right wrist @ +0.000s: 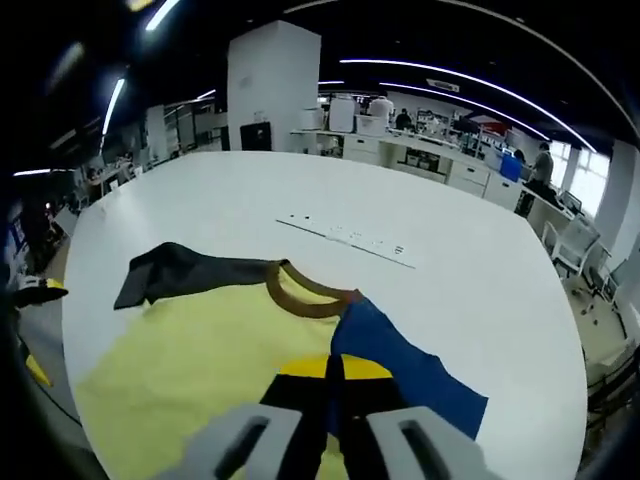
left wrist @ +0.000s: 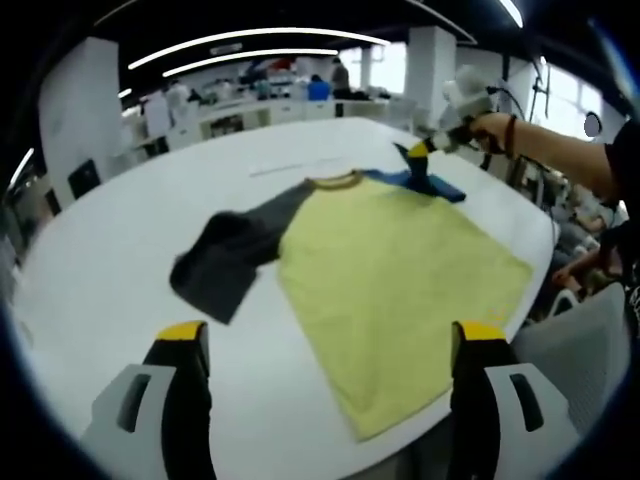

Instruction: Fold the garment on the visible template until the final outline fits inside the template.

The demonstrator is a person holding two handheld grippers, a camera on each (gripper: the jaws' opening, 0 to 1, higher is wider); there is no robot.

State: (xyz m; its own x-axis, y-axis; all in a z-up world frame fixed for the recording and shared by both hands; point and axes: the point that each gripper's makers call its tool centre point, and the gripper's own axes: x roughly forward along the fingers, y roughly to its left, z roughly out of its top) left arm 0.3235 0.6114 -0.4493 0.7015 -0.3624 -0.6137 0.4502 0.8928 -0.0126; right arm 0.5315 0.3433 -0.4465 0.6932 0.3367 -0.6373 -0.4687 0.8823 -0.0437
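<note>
A T-shirt lies flat on the white table (left wrist: 120,250), with a yellow body (left wrist: 400,270), a brown collar (left wrist: 335,181), a dark grey sleeve (left wrist: 225,260) bunched to the left and a blue sleeve (left wrist: 435,186) at the far side. My left gripper (left wrist: 330,335) stands open above the near table edge, its jaws wide apart and holding nothing. My right gripper (right wrist: 335,370) is shut on the blue sleeve (right wrist: 400,365), lifting its edge beside the collar (right wrist: 300,295). The right gripper (left wrist: 430,150) also appears in the left gripper view, held by a hand. A faint marked line (right wrist: 350,238) crosses the table beyond the collar.
The grey sleeve (right wrist: 185,272) lies spread to the left. The table edge curves close past the shirt's hem (left wrist: 530,270), with a white chair (left wrist: 575,350) beyond it. Desks and people fill the room behind.
</note>
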